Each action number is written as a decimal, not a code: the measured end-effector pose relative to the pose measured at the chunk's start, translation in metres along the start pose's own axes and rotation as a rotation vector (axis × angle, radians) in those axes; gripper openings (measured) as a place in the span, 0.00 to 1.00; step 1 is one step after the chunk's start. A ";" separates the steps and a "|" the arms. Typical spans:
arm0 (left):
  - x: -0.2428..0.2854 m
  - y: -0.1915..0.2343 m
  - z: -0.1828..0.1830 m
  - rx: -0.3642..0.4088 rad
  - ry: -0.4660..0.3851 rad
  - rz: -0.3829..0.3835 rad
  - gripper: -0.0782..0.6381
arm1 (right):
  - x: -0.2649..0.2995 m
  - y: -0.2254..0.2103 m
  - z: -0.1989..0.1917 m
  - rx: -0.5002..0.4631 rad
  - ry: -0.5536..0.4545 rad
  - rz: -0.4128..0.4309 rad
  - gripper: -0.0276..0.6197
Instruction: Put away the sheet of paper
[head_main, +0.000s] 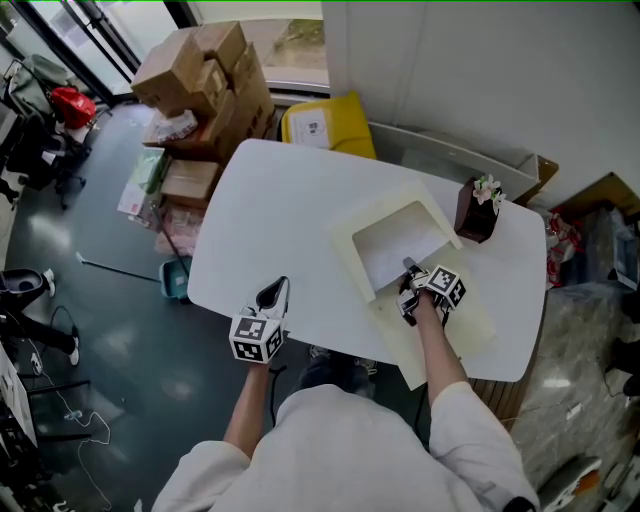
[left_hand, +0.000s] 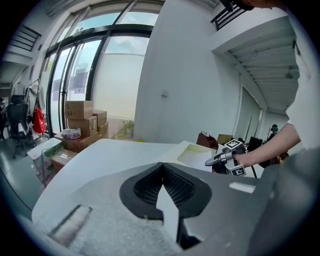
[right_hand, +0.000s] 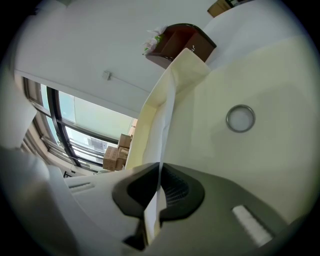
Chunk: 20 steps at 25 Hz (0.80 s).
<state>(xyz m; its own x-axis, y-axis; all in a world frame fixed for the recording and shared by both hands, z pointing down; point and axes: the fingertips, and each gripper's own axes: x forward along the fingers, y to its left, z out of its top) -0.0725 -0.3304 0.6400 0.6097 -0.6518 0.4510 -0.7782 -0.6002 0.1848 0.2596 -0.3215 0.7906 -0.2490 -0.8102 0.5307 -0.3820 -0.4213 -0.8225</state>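
A white sheet of paper (head_main: 400, 248) lies partly inside an open cream folder (head_main: 445, 335) on the right half of the white table (head_main: 280, 215). My right gripper (head_main: 408, 268) is shut on the sheet's near edge. In the right gripper view the sheet (right_hand: 165, 125) runs up edge-on from the shut right gripper (right_hand: 159, 172), beside the folder's inner face (right_hand: 270, 75) with its round snap button (right_hand: 240, 119). My left gripper (head_main: 275, 292) hovers at the table's front left, shut with nothing in it. The left gripper view shows the left gripper (left_hand: 162, 175) pointing across the table at the folder (left_hand: 192, 152).
A brown box with flowers (head_main: 476, 212) stands just behind the folder, near the table's far right edge. Stacked cardboard boxes (head_main: 205, 80) and a yellow bin (head_main: 325, 125) sit on the floor beyond the table. A wall runs close behind.
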 end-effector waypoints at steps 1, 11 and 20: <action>0.000 0.001 0.000 0.000 -0.001 0.001 0.11 | 0.001 0.000 0.000 -0.009 0.000 0.002 0.05; 0.006 -0.010 0.004 0.021 -0.006 -0.039 0.11 | -0.010 0.013 -0.002 -0.083 -0.012 0.070 0.45; 0.010 -0.026 0.006 0.043 -0.010 -0.091 0.11 | -0.034 0.006 -0.011 -0.440 0.001 -0.081 0.51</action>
<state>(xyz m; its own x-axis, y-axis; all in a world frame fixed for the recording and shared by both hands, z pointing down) -0.0451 -0.3239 0.6344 0.6791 -0.5981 0.4256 -0.7127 -0.6761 0.1871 0.2560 -0.2921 0.7695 -0.2038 -0.7809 0.5904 -0.7427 -0.2696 -0.6129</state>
